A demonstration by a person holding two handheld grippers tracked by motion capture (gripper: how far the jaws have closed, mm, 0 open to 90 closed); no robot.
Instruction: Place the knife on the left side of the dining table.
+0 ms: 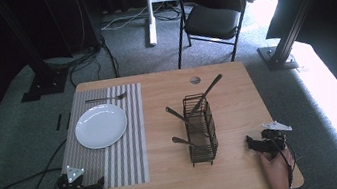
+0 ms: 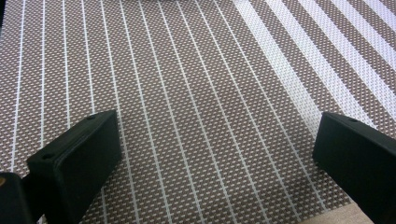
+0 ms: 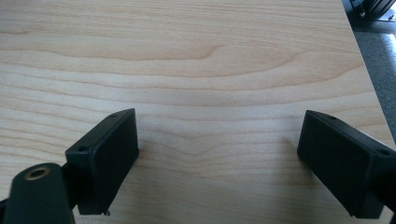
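Woven striped mat [image 2: 196, 93] under the left tool [image 2: 215, 154], jaws apart and empty; smooth pale wood of the table [image 3: 196, 60] under the right tool [image 3: 217, 158], also apart and empty. Nothing picked up yet, probably only the beginning. Ahead and left of the right tool, a black wire caddy [image 1: 200, 130] with three dark utensils; ahead of the left tool, a round white plate [image 1: 101, 126] and a fork [image 1: 106, 99].

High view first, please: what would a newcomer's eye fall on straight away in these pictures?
Most striking is the black wire caddy standing right of the table's middle, with dark utensil handles poking out of it. Next comes the white plate on the striped placemat at the left, with a fork lying beyond it. The left gripper and right gripper sit open at the near corners.
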